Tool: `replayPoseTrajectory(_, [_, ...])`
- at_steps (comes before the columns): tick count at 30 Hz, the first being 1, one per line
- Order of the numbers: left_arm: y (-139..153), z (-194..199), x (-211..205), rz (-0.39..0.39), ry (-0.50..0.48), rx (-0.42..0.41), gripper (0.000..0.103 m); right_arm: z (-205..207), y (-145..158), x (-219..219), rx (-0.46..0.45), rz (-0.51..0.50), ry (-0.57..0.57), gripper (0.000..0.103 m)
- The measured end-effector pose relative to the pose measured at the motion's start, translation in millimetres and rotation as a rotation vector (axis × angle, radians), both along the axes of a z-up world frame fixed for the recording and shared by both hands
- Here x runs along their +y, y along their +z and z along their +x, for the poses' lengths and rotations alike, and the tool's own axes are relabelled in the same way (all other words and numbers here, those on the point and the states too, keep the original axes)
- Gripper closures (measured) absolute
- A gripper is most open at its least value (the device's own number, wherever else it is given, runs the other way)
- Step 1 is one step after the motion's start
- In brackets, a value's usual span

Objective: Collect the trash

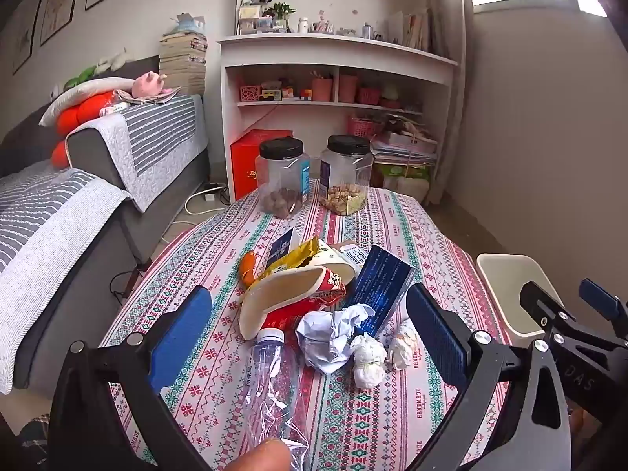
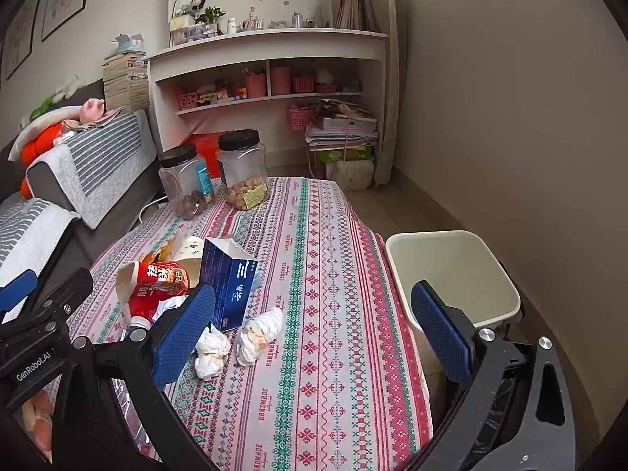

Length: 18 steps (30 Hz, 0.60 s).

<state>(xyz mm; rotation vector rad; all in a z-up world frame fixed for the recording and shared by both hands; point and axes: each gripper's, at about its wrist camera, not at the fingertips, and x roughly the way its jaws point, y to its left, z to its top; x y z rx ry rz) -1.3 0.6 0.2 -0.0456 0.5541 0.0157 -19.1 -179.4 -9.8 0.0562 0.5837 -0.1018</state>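
Both tools gape, holding nothing. The left tool [image 1: 310, 337] frames a crushed bottle [image 1: 274, 384] and crumpled paper [image 1: 329, 333]; only the right tool [image 2: 314, 325] shows the bin's inside [image 2: 451, 271], beside its right finger off the bench [image 2: 333, 353].

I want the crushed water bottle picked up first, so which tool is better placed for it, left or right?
Left. The crushed bottle lies between the open left tool's fingers, while the right tool sits open nearer the bin.

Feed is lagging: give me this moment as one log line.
left tool: open, empty | right tool: open, empty | trash pile: on table | bin: beside table, nothing visible inside
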Motion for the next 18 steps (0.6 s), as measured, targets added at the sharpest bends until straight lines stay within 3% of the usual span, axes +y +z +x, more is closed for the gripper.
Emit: replayPoseTrajectory(18, [-1.3,0.7,0.0,0.007,-0.005,0.015,0.007,-0.5,0.3,0.1,-0.002,0.008,0.001,0.007])
